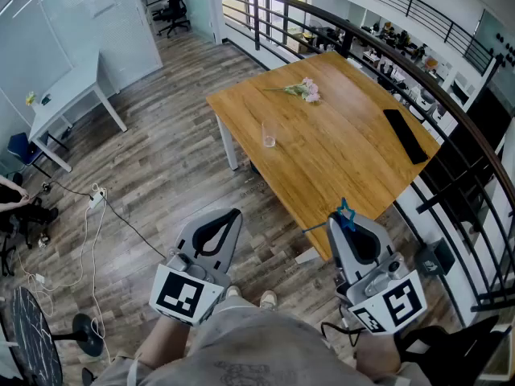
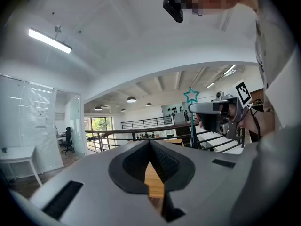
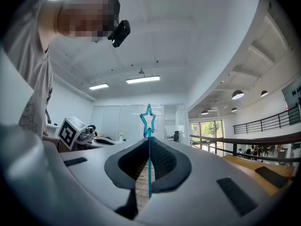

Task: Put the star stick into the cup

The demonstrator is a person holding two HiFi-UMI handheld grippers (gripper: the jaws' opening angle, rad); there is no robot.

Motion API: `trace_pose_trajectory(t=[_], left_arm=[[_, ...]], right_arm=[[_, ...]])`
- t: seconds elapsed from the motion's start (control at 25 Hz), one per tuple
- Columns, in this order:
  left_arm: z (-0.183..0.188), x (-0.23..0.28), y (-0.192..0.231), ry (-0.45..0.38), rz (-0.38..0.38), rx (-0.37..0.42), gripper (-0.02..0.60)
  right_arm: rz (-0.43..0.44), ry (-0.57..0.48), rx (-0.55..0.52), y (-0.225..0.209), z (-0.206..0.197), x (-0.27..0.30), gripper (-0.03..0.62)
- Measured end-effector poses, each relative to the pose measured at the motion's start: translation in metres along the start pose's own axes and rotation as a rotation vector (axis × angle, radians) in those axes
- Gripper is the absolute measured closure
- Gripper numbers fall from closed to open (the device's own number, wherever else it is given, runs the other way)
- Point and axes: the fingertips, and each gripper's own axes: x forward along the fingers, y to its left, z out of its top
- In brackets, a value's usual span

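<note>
A clear glass cup stands upright on the wooden table, near its left edge. The star stick is thin and teal with an open star at its tip. My right gripper is shut on it, the star poking up past the jaw tips. It hangs off the table's near corner, well short of the cup. My left gripper is over the floor to the left, shut with nothing in it. The left gripper view shows the star above the right gripper.
Pink flowers lie at the table's far side and a flat black object near its right edge. A dark railing runs close behind the table. A white desk and floor cables are at the left.
</note>
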Motion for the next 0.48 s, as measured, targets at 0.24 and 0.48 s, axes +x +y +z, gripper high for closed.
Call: trace_pose_trajectory(t=[0.24,0.48], left_arm=[[-0.0036,0.0054,-0.0009,0.009,-0.008,0.005,0.566],[0.0019,0.0034,0.0034,0.003,-0.006,0.005,0.565]], right_arm=[[-0.005,0.013,0.005,-0.0044,-0.0054,0.0014,0.56],[-0.012,0.024,0.004,-0.0039,-0.0039,0.0048,0.562]])
